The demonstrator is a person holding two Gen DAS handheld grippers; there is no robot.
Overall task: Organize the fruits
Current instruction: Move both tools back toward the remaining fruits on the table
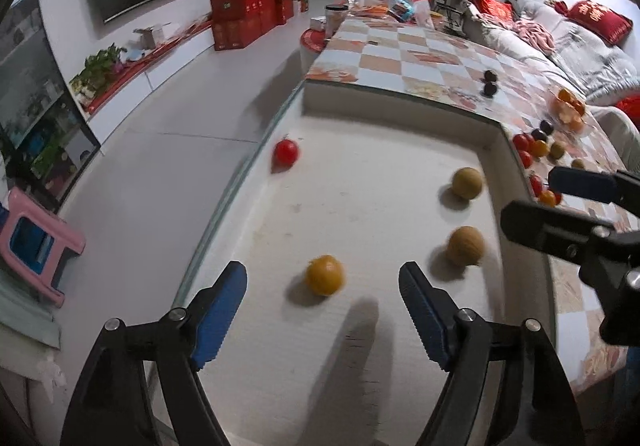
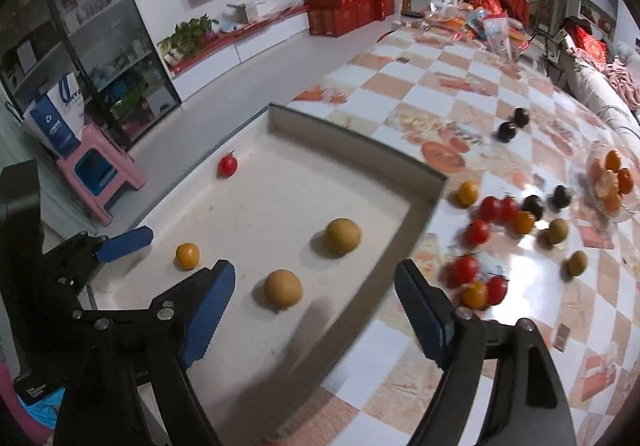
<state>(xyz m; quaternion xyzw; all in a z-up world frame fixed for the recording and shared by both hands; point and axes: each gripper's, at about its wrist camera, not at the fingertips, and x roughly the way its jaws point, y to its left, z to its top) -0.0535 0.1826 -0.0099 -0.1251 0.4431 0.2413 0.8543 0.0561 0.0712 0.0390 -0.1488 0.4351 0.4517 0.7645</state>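
Left claw (image 1: 322, 278) nearest the lens in the left wrist view: both blue pads spread wide, nothing gripped. An orange-yellow fruit (image 1: 325, 275) lies loose on the tray floor between the pad tips, touching neither pad.

Right claw (image 2: 314, 278) nearest the lens in the right wrist view: also spread wide, nothing gripped. A tan round fruit (image 2: 283, 288) sits on the tray floor just ahead of its left pad, apart from it. This claw hangs over the tray's right wall, one pad above the tray, the other above the desk.

Tray (image 1: 360, 118): shallow, pale, low grey walls, set at the left edge of the desk (image 2: 460, 86), which carries an orange-and-white checked cover.

Tray contents, four fruits, all apart from one another:
- orange-yellow fruit, near end, left of centre
- tan round fruit, near end, by the right wall
- second tan fruit (image 1: 467, 183), further back along the same wall
- red tomato (image 1: 285, 152), far left corner area, near the left wall

On the desk, right of the tray: loose cluster of small red tomatoes (image 2: 478, 232), orange fruits, olive-green fruits (image 2: 557, 231) and dark plums (image 2: 533, 206). Two more dark fruits (image 2: 508, 130) lie further back. A clear bowl of oranges (image 2: 612, 178) stands near the desk's right edge.

Some motion blur in both views.
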